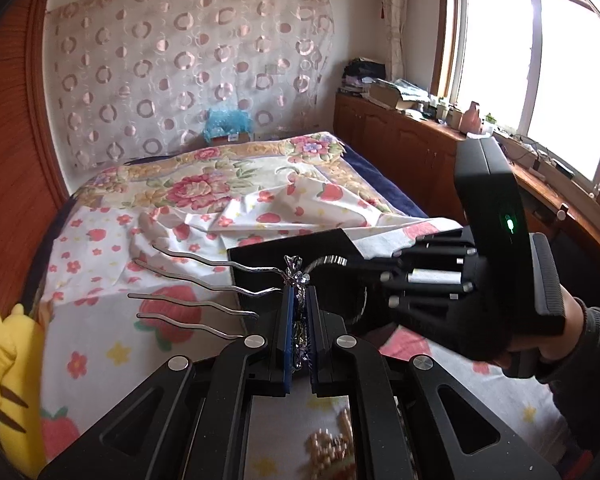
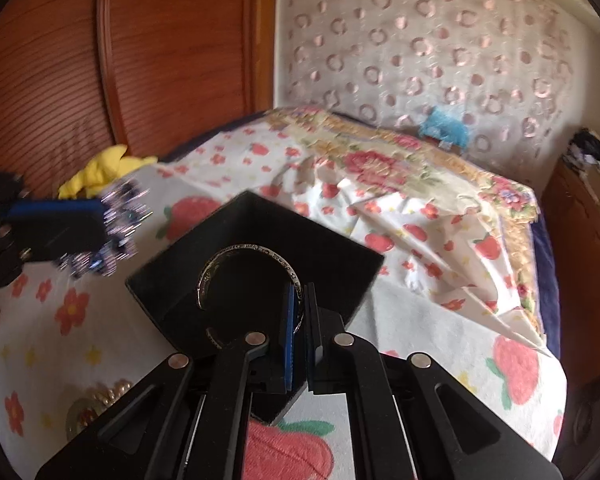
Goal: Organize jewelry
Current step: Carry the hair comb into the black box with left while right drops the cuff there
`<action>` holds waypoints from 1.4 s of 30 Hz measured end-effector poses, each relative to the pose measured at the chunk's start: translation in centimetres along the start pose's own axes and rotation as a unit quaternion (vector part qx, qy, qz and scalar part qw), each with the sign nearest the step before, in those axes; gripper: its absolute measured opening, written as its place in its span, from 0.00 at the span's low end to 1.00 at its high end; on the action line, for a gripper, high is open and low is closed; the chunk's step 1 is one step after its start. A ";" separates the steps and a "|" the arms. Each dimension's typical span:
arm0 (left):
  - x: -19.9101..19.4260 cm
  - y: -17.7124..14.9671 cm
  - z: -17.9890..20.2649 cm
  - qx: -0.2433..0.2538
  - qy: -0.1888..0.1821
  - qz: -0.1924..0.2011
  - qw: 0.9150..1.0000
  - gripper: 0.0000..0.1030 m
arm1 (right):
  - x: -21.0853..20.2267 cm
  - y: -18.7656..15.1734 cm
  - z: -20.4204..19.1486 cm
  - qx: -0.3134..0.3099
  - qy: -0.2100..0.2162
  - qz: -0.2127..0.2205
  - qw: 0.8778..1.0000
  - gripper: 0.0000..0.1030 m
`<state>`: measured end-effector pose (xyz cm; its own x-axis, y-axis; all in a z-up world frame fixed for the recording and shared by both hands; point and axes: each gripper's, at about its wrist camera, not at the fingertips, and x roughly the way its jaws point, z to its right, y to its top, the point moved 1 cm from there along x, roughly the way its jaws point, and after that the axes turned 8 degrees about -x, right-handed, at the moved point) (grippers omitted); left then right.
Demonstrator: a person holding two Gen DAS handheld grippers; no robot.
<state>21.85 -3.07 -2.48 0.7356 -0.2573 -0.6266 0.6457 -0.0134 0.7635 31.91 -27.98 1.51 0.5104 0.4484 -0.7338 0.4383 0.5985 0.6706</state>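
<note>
The left gripper (image 1: pixel 300 320) has its jaws clenched on a sparkly hair comb (image 1: pixel 298 280), its wavy prongs reaching left over the bed (image 1: pixel 112 240). The right gripper (image 2: pixel 299 312) pinches a silver bangle (image 2: pixel 244 276) above the open black box (image 2: pixel 180 264); its lower arc hides behind the linkage. Blur smears the comb in the right view. Beaded jewelry (image 1: pixel 332 448) lies half-hidden below the left gripper, a yellow plush toy (image 1: pixel 8 380) at the edge.
</note>
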 end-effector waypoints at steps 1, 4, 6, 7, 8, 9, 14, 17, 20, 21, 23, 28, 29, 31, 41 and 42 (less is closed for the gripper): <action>0.5 0.1 0.0 0.000 -0.002 -0.003 1.000 0.05 | 0.0 0.0 0.1 0.000 0.001 0.002 1.000 0.10; 1.5 0.4 0.0 0.002 -0.006 -0.009 1.000 0.05 | -0.6 -0.2 0.4 0.009 0.016 0.015 1.000 0.11; 2.0 0.5 -0.1 0.002 -0.010 -0.011 1.000 0.05 | -1.1 0.0 0.6 0.010 0.011 0.022 1.000 0.11; 2.3 0.5 -0.1 0.002 -0.011 -0.011 1.000 0.05 | -1.5 0.0 0.8 0.009 0.005 0.025 1.000 0.11; 2.5 0.6 -0.2 0.000 -0.012 -0.013 1.000 0.05 | -2.0 -0.1 1.1 0.013 0.002 0.029 1.000 0.11; 2.7 0.4 -0.1 -0.001 -0.014 -0.016 1.000 0.05 | -2.3 -0.3 1.4 0.018 0.000 0.030 0.999 0.11; 4.2 0.7 0.5 0.008 -0.021 -0.030 0.999 0.05 | -3.5 -1.6 2.6 0.040 -0.019 0.032 0.998 0.11; 5.8 0.6 1.0 0.012 -0.027 -0.047 0.998 0.05 | -3.9 -2.2 3.0 0.048 -0.021 0.032 0.998 0.11; 7.2 0.7 1.1 0.015 -0.023 -0.057 0.998 0.05 | -4.4 -2.8 3.2 0.051 -0.028 0.036 0.998 0.11; 7.8 0.7 1.2 0.015 -0.022 -0.062 0.998 0.05 | -4.6 -3.0 3.3 0.053 -0.027 0.037 0.998 0.11; 8.4 0.7 1.1 0.014 -0.019 -0.066 0.998 0.05 | -4.8 -3.3 3.4 0.055 -0.028 0.037 0.997 0.11; 9.1 0.8 0.8 0.015 0.000 -0.063 0.998 0.11 | -5.1 -4.4 3.1 0.060 -0.033 0.032 0.997 0.11; 9.1 0.9 0.8 0.014 -0.003 -0.063 0.998 0.16 | -5.2 -4.6 3.1 0.061 -0.034 0.031 0.997 0.11; 8.6 0.9 0.9 0.016 -0.003 -0.056 0.998 0.20 | -5.4 -4.9 2.9 0.065 -0.036 0.031 0.997 0.11; 2.8 -1.6 0.7 0.009 0.002 -0.019 1.000 0.29 | -7.3 -6.9 -0.4 0.067 -0.027 0.030 0.997 0.11; 2.0 -2.0 0.6 0.006 0.006 -0.015 1.000 0.29 | -7.4 -7.1 -0.8 0.067 -0.028 0.028 0.997 0.11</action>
<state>21.91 -4.19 -5.21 0.7182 -0.2440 -0.6516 0.6655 -0.0324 0.7457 24.43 -34.98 2.06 0.5754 0.4393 -0.6898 0.5012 0.4771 0.7219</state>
